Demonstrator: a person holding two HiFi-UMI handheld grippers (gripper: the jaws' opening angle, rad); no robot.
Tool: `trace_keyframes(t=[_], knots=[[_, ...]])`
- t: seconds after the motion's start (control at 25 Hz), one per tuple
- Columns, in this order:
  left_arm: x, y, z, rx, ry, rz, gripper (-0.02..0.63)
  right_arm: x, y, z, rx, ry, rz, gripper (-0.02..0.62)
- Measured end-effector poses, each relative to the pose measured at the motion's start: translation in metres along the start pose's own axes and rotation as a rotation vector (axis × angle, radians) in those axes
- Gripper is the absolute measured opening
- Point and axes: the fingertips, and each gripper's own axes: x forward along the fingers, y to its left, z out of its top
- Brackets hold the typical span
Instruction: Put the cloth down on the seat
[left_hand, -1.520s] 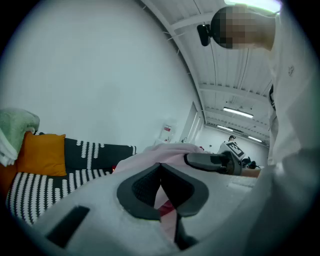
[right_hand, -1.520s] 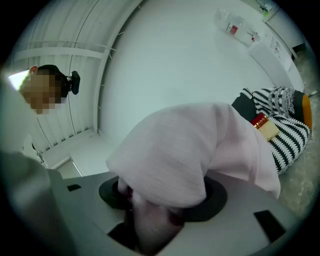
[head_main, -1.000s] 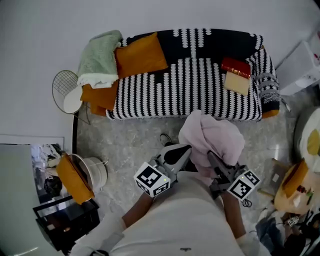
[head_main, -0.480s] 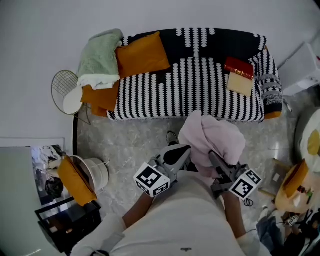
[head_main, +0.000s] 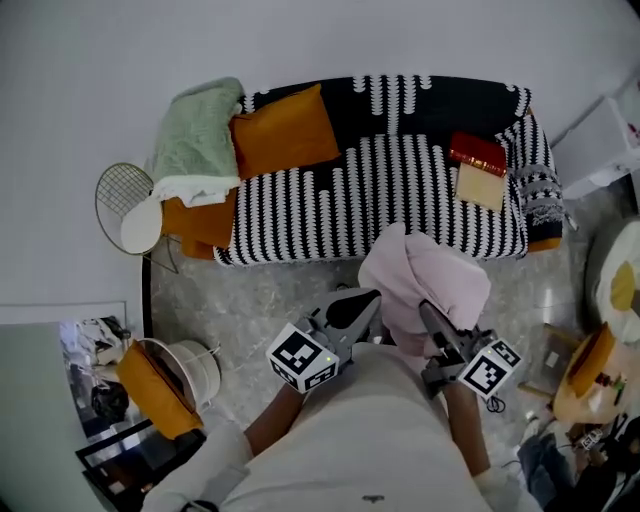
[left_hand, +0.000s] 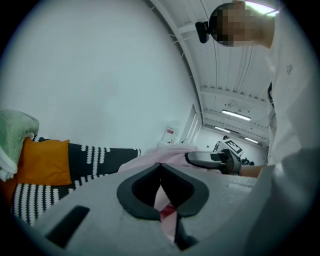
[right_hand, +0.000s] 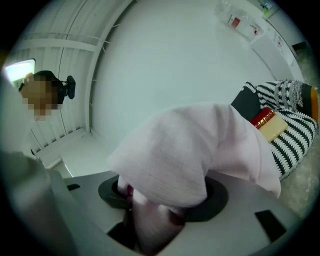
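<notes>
Both jaw pairs pinch the cloth (head_main: 432, 278): the left gripper (head_main: 371, 298) nearly closed on a thin fold, the right gripper (head_main: 426, 309) wider round a bunch. The seat (head_main: 330, 200) lies ahead.

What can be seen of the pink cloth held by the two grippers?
The pink cloth is soft, towel-like fabric, bunched into a rounded heap. The left gripper and right gripper each pinch a fold of it, and it drapes over the right gripper's jaws. It hangs in the air above the floor, in front of the striped sofa seat, not touching it.
</notes>
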Motion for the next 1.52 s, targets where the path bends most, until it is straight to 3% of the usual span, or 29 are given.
trace_keyframes(t=[0.4, 0.68, 1.0, 1.24, 1.52], knots=[[-0.029, 0.074, 0.024, 0.016, -0.010, -0.023, 0.012, 0.069, 0.011, 0.013, -0.045, -0.037, -0.052, 0.253], [-0.054, 0.110, 0.019, 0.009, 0.016, -0.054, 0.012, 0.098, 0.018, 0.010, -0.085, -0.035, -0.089, 0.253], [-0.047, 0.117, 0.009, -0.025, 0.057, -0.095, 0.012, 0.108, 0.005, 0.006, -0.088, 0.026, -0.137, 0.253], [-0.032, 0.130, 0.015, -0.035, 0.053, -0.051, 0.012, 0.118, -0.018, 0.025, -0.100, 0.070, -0.132, 0.253], [0.016, 0.144, 0.041, -0.054, 0.017, 0.021, 0.012, 0.145, -0.056, 0.074, -0.157, 0.131, -0.115, 0.253]])
